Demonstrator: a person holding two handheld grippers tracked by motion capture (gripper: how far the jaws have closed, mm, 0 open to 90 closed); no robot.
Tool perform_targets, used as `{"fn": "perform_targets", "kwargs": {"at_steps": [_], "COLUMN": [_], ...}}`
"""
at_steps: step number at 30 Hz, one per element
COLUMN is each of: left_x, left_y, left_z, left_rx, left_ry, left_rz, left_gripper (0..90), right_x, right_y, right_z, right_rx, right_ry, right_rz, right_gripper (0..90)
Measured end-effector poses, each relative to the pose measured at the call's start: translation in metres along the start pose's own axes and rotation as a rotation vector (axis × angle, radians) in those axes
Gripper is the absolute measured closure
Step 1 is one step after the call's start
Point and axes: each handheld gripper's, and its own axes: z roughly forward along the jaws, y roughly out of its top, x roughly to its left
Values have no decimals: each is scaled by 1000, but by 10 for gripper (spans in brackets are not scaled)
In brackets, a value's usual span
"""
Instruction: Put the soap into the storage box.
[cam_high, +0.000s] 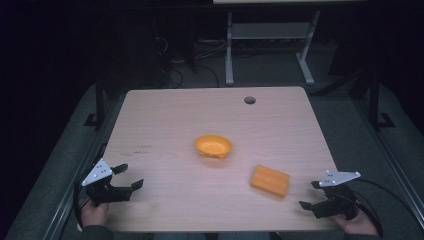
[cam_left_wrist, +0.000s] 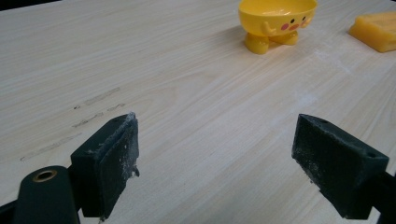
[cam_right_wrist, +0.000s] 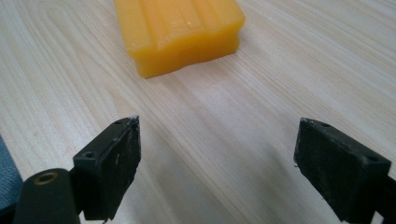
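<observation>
Near the middle of the pale wooden surface (cam_high: 165, 115) stands a little yellow bowl (cam_high: 213, 146) on stubby feet. An orange block (cam_high: 270, 180) lies flat to its right, nearer the person. The right claw (cam_high: 314, 195) sits just beside that block, spread wide and holding nothing. The left claw (cam_high: 128, 176), equally wide and empty, rests well apart from the bowl at the near left corner.

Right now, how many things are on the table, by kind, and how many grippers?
Yellow footed bowl: 1
Orange ridged block: 1
Grippers, both open and empty: 2, the left gripper and the right gripper
Total: 4
</observation>
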Motion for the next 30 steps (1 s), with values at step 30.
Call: {"fn": "perform_targets", "kwargs": {"at_steps": [30], "left_x": [0], "left_y": [0], "left_z": [-1], "left_rx": [1], "left_ry": [0], "left_rz": [14], "left_gripper": [143], "right_x": [9], "right_y": [58], "right_z": [13], "right_rx": [113], "right_ry": [50], "right_rz": [-108], "right_gripper": [146]}}
